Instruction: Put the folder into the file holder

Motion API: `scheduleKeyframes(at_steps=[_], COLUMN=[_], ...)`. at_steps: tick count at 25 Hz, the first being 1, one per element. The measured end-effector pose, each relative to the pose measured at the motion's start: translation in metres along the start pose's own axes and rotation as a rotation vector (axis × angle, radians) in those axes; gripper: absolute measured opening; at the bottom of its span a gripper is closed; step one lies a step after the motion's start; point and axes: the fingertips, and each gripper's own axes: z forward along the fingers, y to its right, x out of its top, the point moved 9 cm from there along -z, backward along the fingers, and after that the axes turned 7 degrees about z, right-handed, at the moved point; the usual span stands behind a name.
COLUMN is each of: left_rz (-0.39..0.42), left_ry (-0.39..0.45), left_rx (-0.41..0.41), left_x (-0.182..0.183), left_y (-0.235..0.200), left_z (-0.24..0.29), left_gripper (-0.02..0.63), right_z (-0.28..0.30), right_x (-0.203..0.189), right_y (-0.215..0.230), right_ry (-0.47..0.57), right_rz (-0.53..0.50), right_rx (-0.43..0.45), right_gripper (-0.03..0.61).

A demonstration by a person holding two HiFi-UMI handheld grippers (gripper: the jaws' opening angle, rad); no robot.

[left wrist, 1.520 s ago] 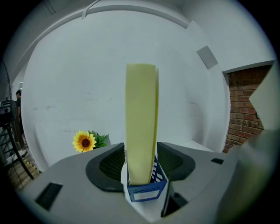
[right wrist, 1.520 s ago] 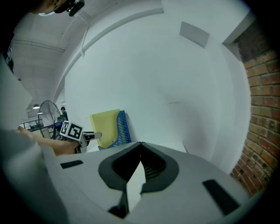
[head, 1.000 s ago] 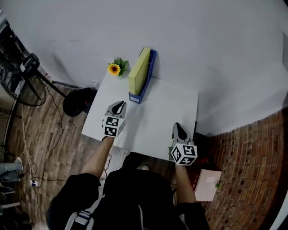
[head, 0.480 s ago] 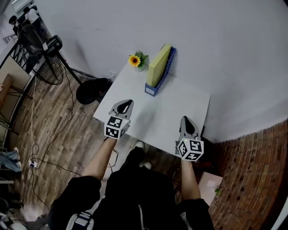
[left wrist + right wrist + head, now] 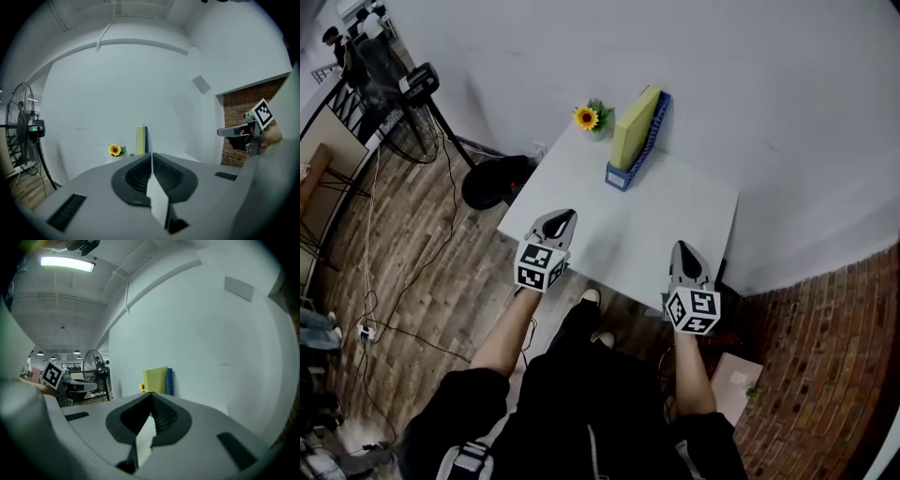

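The left tongs [image 5: 560,217] are pressed together with nothing between them, and the right tongs [image 5: 682,248] are likewise closed tip to tip and empty. Both sit over the near edge of the desk [image 5: 675,202], side by side but well apart. That reads as a resting pose rather than a reach. There is nothing on the bare desk just ahead of either pair to pick up, so my judgement is that the task is already done.

The folder [image 5: 633,127] is well ahead of both tongs and roughly between their two lines of aim. It stands inside the file holder [image 5: 619,176] at the far edge of the desk, close to the wall [image 5: 750,84]. It stands upright on its edge because the holder's blue side props it. Loose on the desk, a flat thing like this would likely tip over. A small sunflower [image 5: 587,118] stands just beside the holder, on the side of the left tongs.

The folder is a plain, pale yellow slab, flat-faced and fairly thick, with no print I can make out. From the right gripper view its broad face [image 5: 156,380] shows, with the holder's blue wall [image 5: 169,381] just beside it on the far side. From the left gripper view only its narrow edge [image 5: 140,139] shows, straight ahead above the closed tips. It rises above the holder's low front end and seems seated fully down, not leaning out.
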Motion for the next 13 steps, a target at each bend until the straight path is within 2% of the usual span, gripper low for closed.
scheduleKeyframes(at_steps=[13], left_rz=[-0.008], left_ry=[-0.043], left_rx=[-0.024], left_x=[-0.012], left_y=[0.004], left_z=[0.002], left_gripper=[0.032], right_z=[-0.006], right_x=[-0.006], right_y=[0.000], right_ry=[-0.018], right_rz=[0.010], right_rx=[-0.007], right_gripper=[0.005])
